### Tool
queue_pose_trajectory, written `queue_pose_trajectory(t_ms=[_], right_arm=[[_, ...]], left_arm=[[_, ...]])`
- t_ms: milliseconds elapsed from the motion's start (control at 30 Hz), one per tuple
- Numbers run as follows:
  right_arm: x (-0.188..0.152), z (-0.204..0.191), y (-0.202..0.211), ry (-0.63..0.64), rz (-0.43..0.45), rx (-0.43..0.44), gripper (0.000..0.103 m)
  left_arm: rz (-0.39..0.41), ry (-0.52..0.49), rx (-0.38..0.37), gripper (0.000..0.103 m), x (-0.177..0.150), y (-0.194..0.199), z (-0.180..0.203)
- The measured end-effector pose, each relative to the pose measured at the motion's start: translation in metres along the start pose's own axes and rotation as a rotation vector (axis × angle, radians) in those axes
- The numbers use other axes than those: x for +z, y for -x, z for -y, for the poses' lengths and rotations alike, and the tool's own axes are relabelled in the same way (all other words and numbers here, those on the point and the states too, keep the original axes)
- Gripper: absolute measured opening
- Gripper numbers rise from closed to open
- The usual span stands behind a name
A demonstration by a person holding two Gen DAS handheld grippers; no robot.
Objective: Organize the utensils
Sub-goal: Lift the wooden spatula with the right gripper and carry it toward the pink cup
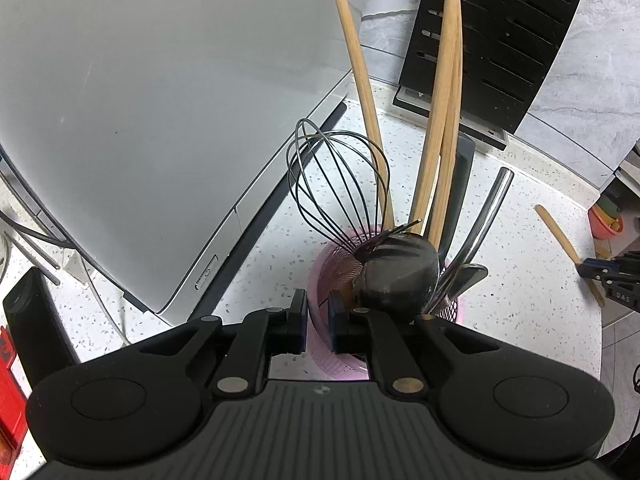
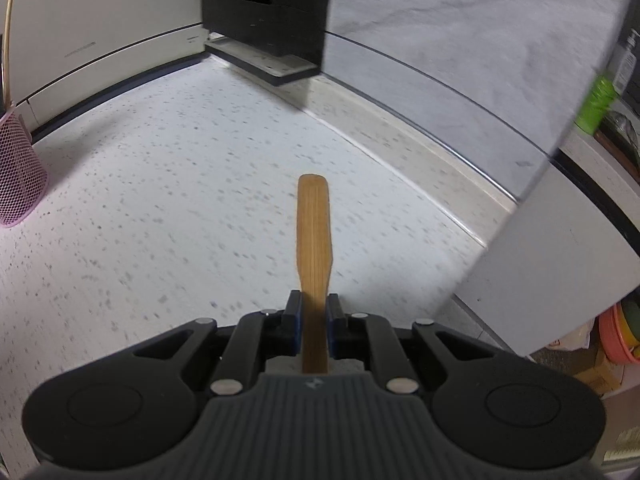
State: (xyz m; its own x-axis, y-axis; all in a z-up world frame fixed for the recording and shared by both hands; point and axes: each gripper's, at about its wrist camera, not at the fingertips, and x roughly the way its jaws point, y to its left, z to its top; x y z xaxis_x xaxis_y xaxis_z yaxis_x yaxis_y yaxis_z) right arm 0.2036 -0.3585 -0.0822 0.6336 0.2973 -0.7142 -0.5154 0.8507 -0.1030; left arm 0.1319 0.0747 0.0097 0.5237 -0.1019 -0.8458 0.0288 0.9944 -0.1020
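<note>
The right claw [image 2: 314, 312] grasps a flat wooden spatula [image 2: 313, 236] above the speckled white counter [image 2: 160, 184], while the left claw [image 1: 317, 312] clenches the pink mesh holder's rim [image 1: 320, 280].

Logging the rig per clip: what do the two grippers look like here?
Both look alike. The left gripper and right gripper have matte black linkage arms, silver pivot pins, round black side housings, a ribbed grey body with a small emblem, and blue-edged finger pads. No cables or sleeves show.
</note>
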Motion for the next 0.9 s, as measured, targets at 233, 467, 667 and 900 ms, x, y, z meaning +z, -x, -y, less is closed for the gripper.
queue_pose_trajectory(t_ms=[233, 467, 667, 900], right_arm=[[-0.014, 0.016, 0.009, -0.043, -0.015, 0.0, 0.009], [-0.016, 0.023, 0.011, -0.089, -0.027, 0.021, 0.011], [-0.024, 0.044, 0.016, -0.258, -0.026, 0.095, 0.031], [-0.047, 0.072, 0.03, -0.451, 0.033, 0.182, 0.031]], left_arm=[[-0.002, 0.006, -0.007, 0.011, 0.0, 0.0, -0.002], [-0.002, 0.005, -0.008, 0.011, -0.001, 0.0, -0.004], [-0.002, 0.003, -0.01, 0.012, 0.0, 0.0, -0.004], [-0.001, -0.009, -0.001, 0.012, -0.001, 0.0, 0.0]])
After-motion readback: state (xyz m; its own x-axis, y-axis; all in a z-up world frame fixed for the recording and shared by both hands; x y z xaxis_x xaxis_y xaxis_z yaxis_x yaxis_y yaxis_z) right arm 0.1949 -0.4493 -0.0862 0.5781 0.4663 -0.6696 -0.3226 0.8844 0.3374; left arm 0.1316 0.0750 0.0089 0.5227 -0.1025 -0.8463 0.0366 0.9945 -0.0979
